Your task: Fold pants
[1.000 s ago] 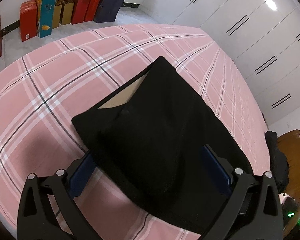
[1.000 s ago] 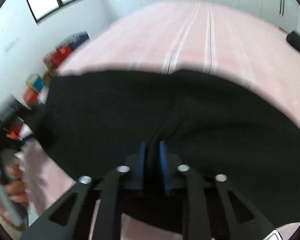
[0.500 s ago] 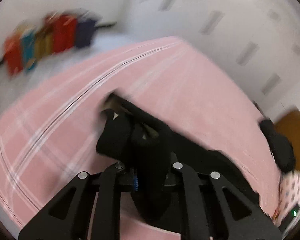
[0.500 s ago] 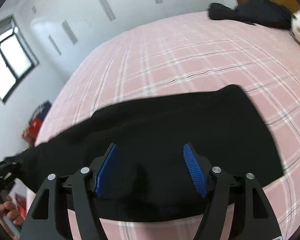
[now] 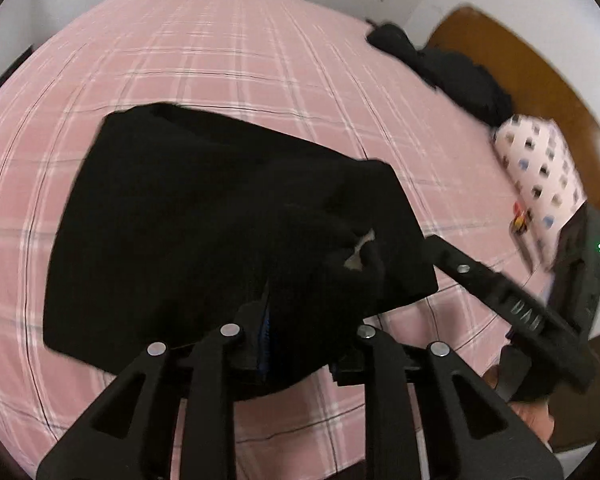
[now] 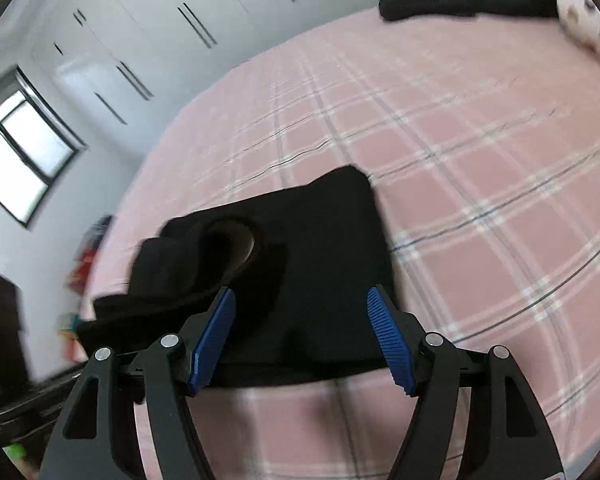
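Observation:
The black pants (image 5: 204,216) lie folded on the pink plaid bed (image 5: 228,64). My left gripper (image 5: 300,332) is shut on a bunched fold of the pants at their near edge, lifted a little. My right gripper (image 6: 300,336) is open and empty, its blue pads (image 6: 214,336) over the near edge of the pants (image 6: 320,248). The raised fold (image 6: 188,264) shows at the left of the right wrist view. The right gripper's black frame (image 5: 512,304) also shows at the right in the left wrist view.
A pile of dark clothes (image 5: 452,72) and a spotted pillow (image 5: 540,168) lie at the wooden headboard (image 5: 532,72). White wardrobe doors (image 6: 188,32) and a window (image 6: 20,160) stand beyond the bed. Coloured bags (image 6: 84,264) sit on the floor.
My left gripper went from open to shut on the pants and swung toward the headboard side. My right gripper let go of the pants and opened, then moved a little nearer.

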A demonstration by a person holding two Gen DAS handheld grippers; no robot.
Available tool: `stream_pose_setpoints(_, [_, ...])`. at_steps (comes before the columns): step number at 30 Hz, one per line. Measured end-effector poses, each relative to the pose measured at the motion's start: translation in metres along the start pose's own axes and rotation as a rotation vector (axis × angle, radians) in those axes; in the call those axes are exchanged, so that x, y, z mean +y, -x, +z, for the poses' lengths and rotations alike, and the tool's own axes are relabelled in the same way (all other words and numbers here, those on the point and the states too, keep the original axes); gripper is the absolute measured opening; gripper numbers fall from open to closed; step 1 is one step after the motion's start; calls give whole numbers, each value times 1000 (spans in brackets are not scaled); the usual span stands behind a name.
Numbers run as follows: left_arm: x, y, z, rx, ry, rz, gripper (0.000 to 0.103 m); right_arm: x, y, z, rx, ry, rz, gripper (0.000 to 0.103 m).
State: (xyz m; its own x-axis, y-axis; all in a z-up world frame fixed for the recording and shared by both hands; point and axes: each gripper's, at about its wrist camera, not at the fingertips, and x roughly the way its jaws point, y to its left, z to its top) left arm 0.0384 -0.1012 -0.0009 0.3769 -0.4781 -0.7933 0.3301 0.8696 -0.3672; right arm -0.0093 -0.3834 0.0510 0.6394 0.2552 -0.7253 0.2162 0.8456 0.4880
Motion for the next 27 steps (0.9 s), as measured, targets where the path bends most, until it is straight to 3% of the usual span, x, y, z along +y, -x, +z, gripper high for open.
stream_pose_setpoints(4, [21,21,-10,-54,28,-74,25,-5,-10,1,65,-58,142,69])
stream_pose_setpoints(6, [14,15,-11,-46,-22,-37,27,-2,-21,-1,99,-99,213,69])
stream_pose_setpoints(9, [-5,-2,-14,-21,-103,11,38,9,-39,-5,175,-180,402,71])
stream_pose_setpoints(11, [-23,-5,-18,-23,-170,28,52,19,-51,-5,214,-194,425,77])
stream_pose_setpoints(13, [-31,0,-25,-33,-204,22,72,31,-63,-4,239,-168,388,77])
stream_pose_setpoints(15, [-38,14,-34,-73,-250,26,80,45,-79,-3,271,-119,342,70])
stream_pose_setpoints(16, [-39,21,-37,-90,-265,27,86,54,-82,-3,272,-92,333,38])
stream_pose_setpoints(17, [-41,31,-40,-111,-278,19,88,64,-86,1,280,-30,275,14])
stream_pose_setpoints(19, [-35,48,-39,-135,-272,20,90,77,-77,17,255,44,259,13])
stream_pose_setpoints(22, [-14,67,-24,-183,-208,47,97,93,-41,55,139,199,191,13])
stream_pose_setpoints(24, [6,65,-7,-213,-137,90,98,88,-28,77,81,256,110,18])
stream_pose_setpoints(25, [17,58,1,-211,-97,114,98,81,-33,83,75,291,51,46])
stream_pose_setpoints(26, [25,52,5,-210,-73,123,98,65,-49,84,106,305,-46,66])
stream_pose_setpoints(27, [35,44,9,-203,-44,147,98,47,-63,82,146,266,-128,66])
